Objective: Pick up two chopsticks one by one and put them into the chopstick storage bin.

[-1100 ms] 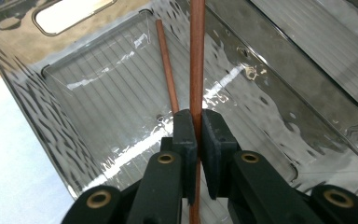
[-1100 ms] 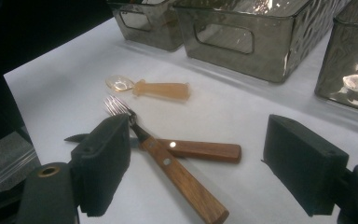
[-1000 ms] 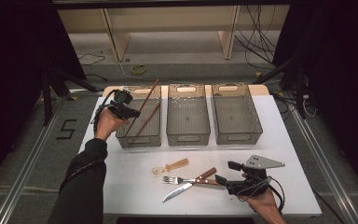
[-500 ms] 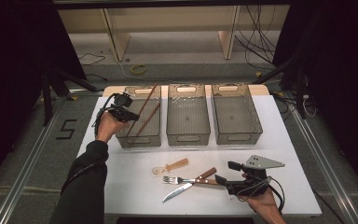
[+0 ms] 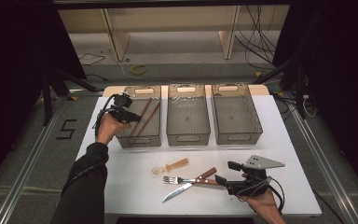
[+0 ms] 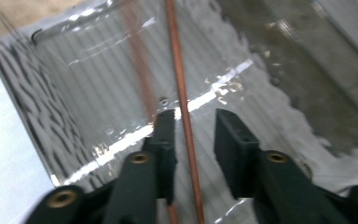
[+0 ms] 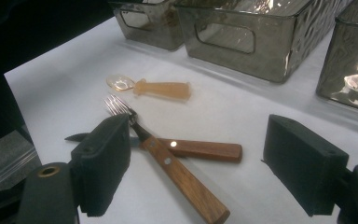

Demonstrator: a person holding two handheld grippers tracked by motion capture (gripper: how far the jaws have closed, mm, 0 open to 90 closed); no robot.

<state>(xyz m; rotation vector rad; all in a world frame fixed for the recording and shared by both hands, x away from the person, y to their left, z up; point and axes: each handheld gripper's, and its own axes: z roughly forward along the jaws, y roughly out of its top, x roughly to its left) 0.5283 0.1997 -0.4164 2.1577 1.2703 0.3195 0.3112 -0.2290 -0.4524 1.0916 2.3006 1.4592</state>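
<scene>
My left gripper (image 6: 191, 140) has just been opening, loose around the chopstick (image 6: 182, 93) over the left bin (image 5: 140, 140); I lift straight up; my right gripper (image 7: 196, 172) waits wide open by the fork (image 7: 168, 163).

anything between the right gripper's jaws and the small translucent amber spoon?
Yes. In the right gripper view, the wooden-handled fork and wooden-handled knife lie crossed on the white table between the open right gripper and the small translucent amber spoon.

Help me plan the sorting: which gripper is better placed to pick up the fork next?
Probably the right gripper. It rests open on the table beside the fork, whose wooden handle lies between its jaws. The left gripper is at the left bin, jaws just opened around a chopstick.
</scene>
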